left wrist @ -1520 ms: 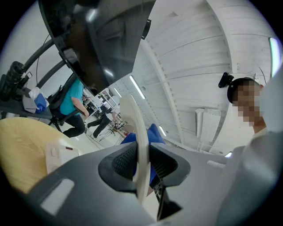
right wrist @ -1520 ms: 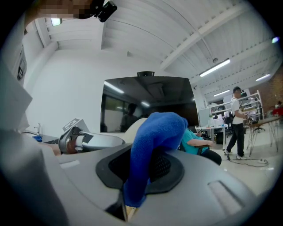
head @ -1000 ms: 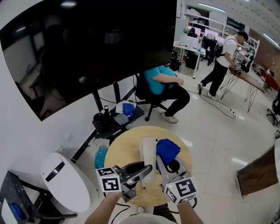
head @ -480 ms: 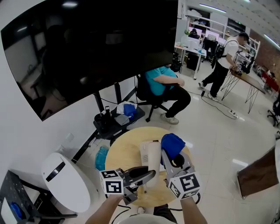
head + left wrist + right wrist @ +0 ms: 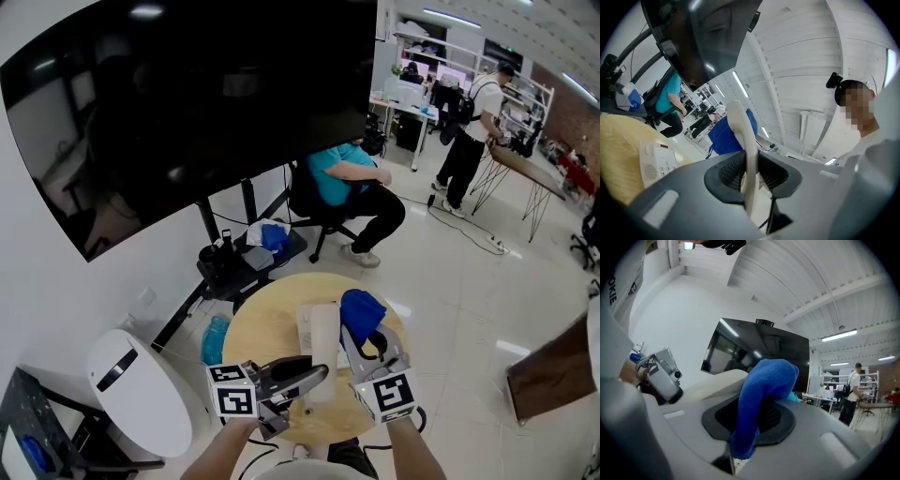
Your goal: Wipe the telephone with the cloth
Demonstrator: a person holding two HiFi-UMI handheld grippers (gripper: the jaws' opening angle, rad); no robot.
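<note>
While left claw [image 5: 314, 375] clamps handset [image 5: 323, 330], right claw [image 5: 362, 343] pinches cloth [image 5: 362, 309] beside it; both above table [image 5: 261, 328], inside rim

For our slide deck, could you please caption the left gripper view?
Cream handset clamped in the left tongs, blue cloth behind, telephone base below left.

The setting is an open-plan office. Indicators:

- A large dark screen [image 5: 187, 103] is mounted on a black floor stand.
- Desks [image 5: 412, 94] carrying monitors line the rear of the room.
- A seated person [image 5: 352, 173] occupies an office chair [image 5: 303, 192].
- A second person [image 5: 473, 122] stands at a long table [image 5: 534, 169] with thin metal legs.
- Strip lights [image 5: 450, 16] run along the white ceiling.
- The glossy tiled floor [image 5: 469, 309] carries a power strip [image 5: 497, 244] and its cable.
- A desk telephone [image 5: 655, 161] with a keypad stands on the round wooden bench [image 5: 262, 328].
</note>
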